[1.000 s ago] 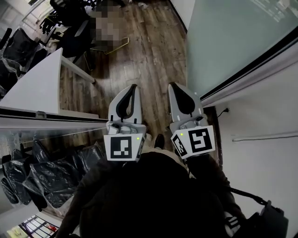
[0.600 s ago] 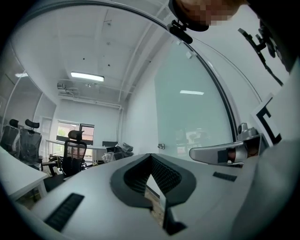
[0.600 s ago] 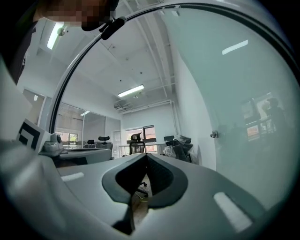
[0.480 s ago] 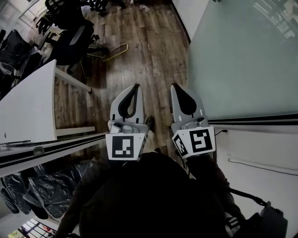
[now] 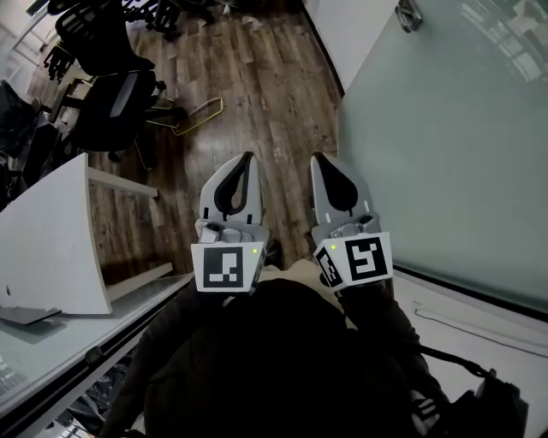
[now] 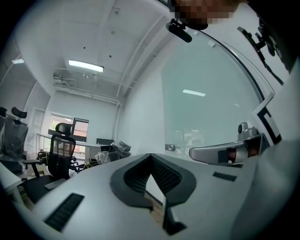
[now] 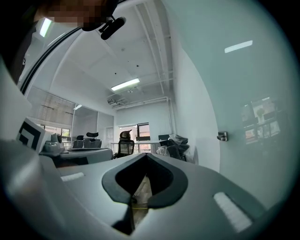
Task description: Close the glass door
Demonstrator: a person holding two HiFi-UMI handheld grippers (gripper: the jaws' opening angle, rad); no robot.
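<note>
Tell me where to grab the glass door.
Grip the small metal handle sticking out of the glass door, its only protruding part. Probably come from this room side with the right tool, which is nearer the pane.

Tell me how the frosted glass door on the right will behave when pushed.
The glass door is a tall, broad pane, so probably heavy and slow to start. Its smooth frosted face likely lets jaws slip; the small metal fitting looks a surer purchase. Being glass, it may chip if knocked.
</note>
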